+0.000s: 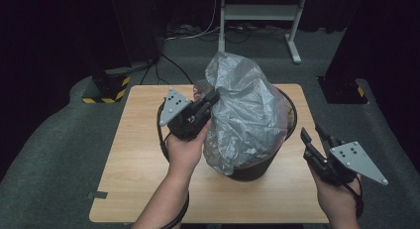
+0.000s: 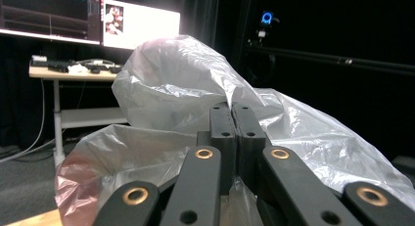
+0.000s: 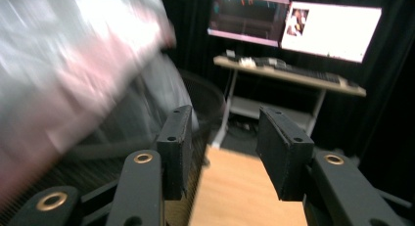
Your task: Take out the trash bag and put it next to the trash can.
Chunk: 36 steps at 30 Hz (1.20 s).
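While your left hand-held gripper [image 1: 210, 101] has its jaws pressed together on a fold of the grey plastic bag [image 1: 245, 115], with film bunched at the jaw roots in the left gripper view, your right hand-held gripper [image 1: 312, 137] hangs spread and empty. The bag sits just ahead of the left one and off to the left of the right one, draped over the black mesh bin [image 1: 289, 121] on the desk [image 1: 143, 154]. The pinch looks thin: a sharp tug could let the film slip out or tear. With only one side held, a pull might also drag or tip the bin, since nothing steadies it. The bag's long axis runs roughly upright, leaning a little; its billowed top points up and away from you, and its loose lower edge hangs down the bin's near side.
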Tool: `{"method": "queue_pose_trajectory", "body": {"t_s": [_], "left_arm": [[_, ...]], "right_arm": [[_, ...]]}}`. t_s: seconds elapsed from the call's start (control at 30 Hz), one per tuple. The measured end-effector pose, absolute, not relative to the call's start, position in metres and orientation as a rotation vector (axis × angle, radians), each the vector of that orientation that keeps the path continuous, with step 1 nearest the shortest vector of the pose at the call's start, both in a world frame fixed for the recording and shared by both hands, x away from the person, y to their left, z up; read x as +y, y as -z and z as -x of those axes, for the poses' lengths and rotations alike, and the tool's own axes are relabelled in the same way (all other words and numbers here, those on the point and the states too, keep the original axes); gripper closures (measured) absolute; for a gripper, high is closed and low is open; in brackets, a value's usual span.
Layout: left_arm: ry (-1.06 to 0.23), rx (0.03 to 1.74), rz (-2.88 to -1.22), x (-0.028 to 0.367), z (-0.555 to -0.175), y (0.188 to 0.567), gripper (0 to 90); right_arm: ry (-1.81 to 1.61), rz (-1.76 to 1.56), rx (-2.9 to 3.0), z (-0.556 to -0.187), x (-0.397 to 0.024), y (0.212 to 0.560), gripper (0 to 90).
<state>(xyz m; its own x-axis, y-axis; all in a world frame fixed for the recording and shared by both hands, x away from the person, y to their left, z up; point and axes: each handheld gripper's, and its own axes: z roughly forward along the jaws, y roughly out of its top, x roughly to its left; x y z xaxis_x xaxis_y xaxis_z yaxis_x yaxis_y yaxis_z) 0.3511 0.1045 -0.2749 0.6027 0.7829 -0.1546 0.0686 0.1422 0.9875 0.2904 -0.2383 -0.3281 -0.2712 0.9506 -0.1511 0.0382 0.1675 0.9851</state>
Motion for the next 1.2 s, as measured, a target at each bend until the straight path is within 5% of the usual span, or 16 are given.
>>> {"method": "queue_pose_trajectory", "body": {"t_s": [0.5, 1.2], "left_arm": [[-0.640, 0.741, -1.299, 0.105, -0.343, 0.268, 88.9], [-0.707, 0.655, -1.216, 0.106, -0.340, 0.241, 89.1]], "right_arm": [[-1.120, -1.132, 1.686, -0.325, -0.258, 0.419, 38.9], [-1.045, -1.389, 1.831, -0.355, -0.282, 0.486, 24.9]]}}
